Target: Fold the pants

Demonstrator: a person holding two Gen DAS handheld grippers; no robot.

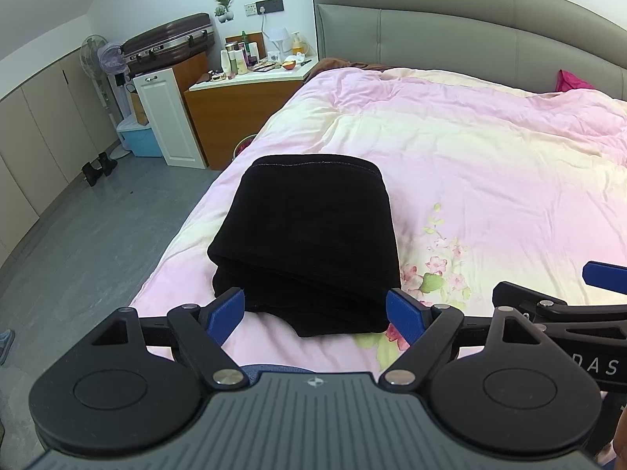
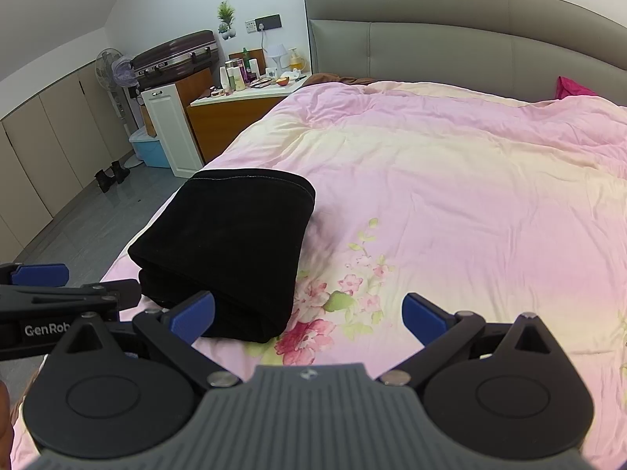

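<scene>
The black pants (image 1: 309, 235) lie folded into a thick rectangular stack near the bed's left edge, on the pink floral duvet (image 1: 490, 180). My left gripper (image 1: 315, 315) is open just in front of the stack's near edge, its blue pads on either side of it and holding nothing. In the right wrist view the same pants (image 2: 227, 246) sit to the left of centre. My right gripper (image 2: 307, 315) is open over the flower print, beside the stack's near right corner, empty. The right gripper also shows at the left wrist view's right edge.
A grey padded headboard (image 1: 450, 27) closes the far end of the bed. A wooden nightstand (image 1: 235, 113) crowded with bottles stands left of the bed, with a white cabinet (image 1: 168, 117), a suitcase, a fan and a blue bin. Grey floor (image 1: 98, 235) runs along the left.
</scene>
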